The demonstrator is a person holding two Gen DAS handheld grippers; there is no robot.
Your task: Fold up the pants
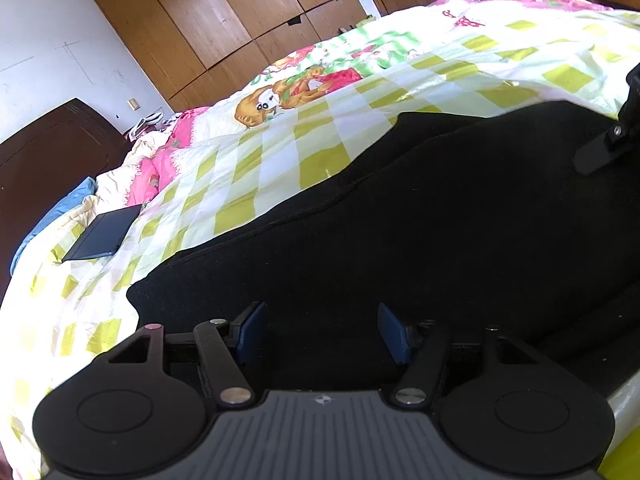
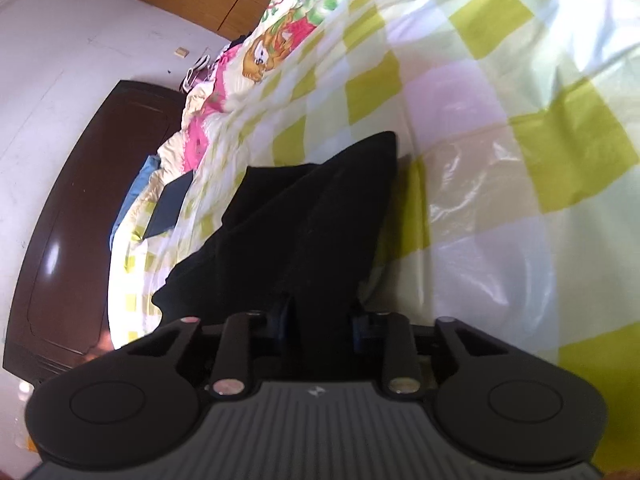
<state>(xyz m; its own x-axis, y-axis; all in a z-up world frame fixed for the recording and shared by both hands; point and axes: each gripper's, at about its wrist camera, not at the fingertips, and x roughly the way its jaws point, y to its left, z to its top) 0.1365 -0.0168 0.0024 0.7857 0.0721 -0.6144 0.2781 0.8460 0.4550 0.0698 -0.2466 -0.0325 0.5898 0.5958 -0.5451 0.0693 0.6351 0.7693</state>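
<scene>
My right gripper [image 2: 320, 320] pinches a bunched fold of the black pants [image 1: 420, 220] lying on the checked quilt [image 1: 280, 140]. My left gripper [image 1: 320, 332] hovers wide open, empty, over their near edge. I'd clamp that edge squarely before lifting both together.

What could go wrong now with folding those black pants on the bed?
1. The right gripper pinches only a narrow bunch of the black pants, so the cloth might slip out when lifted.
2. The left gripper is open above the pants and grips nothing; pulling from one side could drag them crooked.
3. The checked bedcover looks shiny and smooth, so the pants could slide toward the dark flat object.
</scene>
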